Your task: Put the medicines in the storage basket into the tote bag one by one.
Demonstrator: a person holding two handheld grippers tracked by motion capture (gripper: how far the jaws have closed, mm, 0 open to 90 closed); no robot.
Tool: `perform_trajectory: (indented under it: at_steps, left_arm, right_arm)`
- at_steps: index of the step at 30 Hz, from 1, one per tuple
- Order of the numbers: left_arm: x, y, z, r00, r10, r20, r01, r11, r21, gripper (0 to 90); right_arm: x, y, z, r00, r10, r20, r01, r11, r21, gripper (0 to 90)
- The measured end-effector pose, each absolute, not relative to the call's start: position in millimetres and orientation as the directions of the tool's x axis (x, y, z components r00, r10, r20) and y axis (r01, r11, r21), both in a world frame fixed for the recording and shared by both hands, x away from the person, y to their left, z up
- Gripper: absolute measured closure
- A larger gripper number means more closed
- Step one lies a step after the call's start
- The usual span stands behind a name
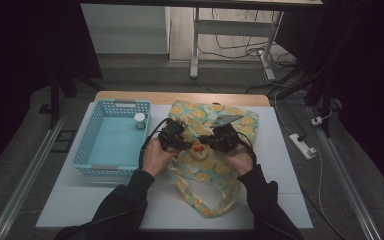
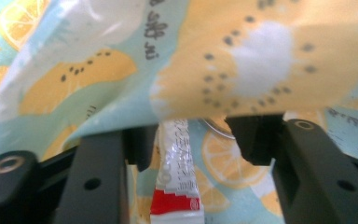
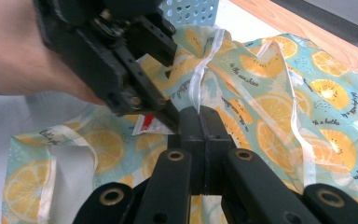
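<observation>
The red-and-white sachet (image 2: 177, 186) stands between the parted jaws of the left tongs (image 2: 189, 140), just under the lifted edge of the fruit-print bag (image 2: 242, 56); no pad presses it. The right tongs (image 3: 200, 122) are clenched on the bag's white-trimmed rim, holding it up off the bench (image 1: 290, 165).

Sachet (image 2: 177, 186) top hidden under bag (image 2: 242, 60) fold; print blurred.
</observation>
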State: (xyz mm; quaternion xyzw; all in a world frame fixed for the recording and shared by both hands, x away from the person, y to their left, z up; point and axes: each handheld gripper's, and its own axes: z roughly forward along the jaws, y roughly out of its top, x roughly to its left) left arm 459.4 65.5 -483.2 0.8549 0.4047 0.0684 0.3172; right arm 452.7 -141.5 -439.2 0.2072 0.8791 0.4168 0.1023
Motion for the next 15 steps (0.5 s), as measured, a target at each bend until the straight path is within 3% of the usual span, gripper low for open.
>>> perform_trajectory:
  at_steps: [8, 15]
  left_arm:
    - [447, 72, -474, 0.704, 0.684, -0.193, 0.626, -0.467, 0.625, 29.8]
    - [438, 84, -466, 0.716, 0.662, -0.223, 0.618, -0.453, 0.642, 21.7]
  right_arm:
    - [454, -143, -439, -0.892, 0.452, -0.007, 0.280, 0.564, 0.777, 89.8]
    - [454, -145, -438, -0.890, 0.456, -0.006, 0.282, 0.560, 0.779, 89.8]
